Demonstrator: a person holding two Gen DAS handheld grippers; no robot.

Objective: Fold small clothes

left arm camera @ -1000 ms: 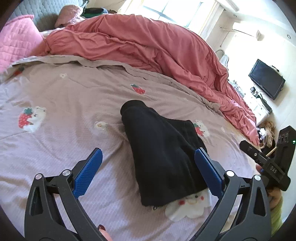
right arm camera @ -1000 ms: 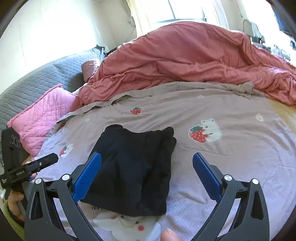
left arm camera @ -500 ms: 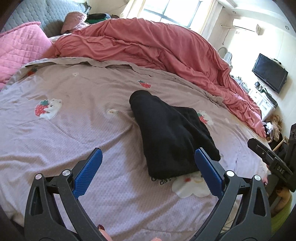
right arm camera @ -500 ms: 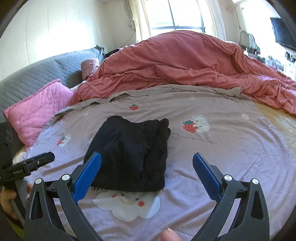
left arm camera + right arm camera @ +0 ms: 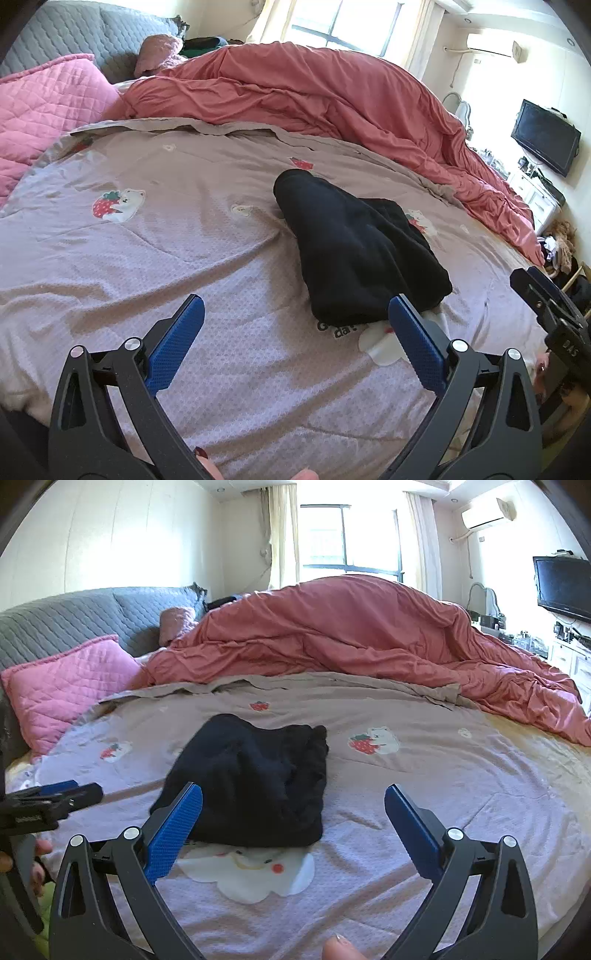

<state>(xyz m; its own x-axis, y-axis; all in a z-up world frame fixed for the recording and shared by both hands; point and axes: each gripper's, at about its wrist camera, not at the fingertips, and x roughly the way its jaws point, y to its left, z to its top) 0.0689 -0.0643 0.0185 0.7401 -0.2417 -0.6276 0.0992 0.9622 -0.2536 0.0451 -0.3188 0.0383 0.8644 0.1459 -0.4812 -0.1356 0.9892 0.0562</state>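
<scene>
A black garment [image 5: 354,251] lies folded into a compact bundle on the mauve bed cover [image 5: 147,258], partly over a white cartoon print [image 5: 251,871]. In the right wrist view the black garment [image 5: 255,775] sits left of centre. My left gripper [image 5: 295,328] is open, empty, held back from the bundle's near left side. My right gripper [image 5: 293,818] is open and empty too, just short of the bundle's near edge. Each view catches the other gripper: the right gripper [image 5: 554,314] at the right edge, the left gripper [image 5: 48,801] at the left edge.
A rumpled salmon duvet [image 5: 351,635] fills the far side of the bed. Pink quilted pillows [image 5: 66,690] and a grey padded headboard [image 5: 74,616] stand at the left. A wall TV [image 5: 545,136] and white cabinet [image 5: 535,192] are beyond the bed's right edge.
Both grippers have drawn back and up from the folded garment, so it looks smaller and farther away. The garment has not moved. Both stay open.
</scene>
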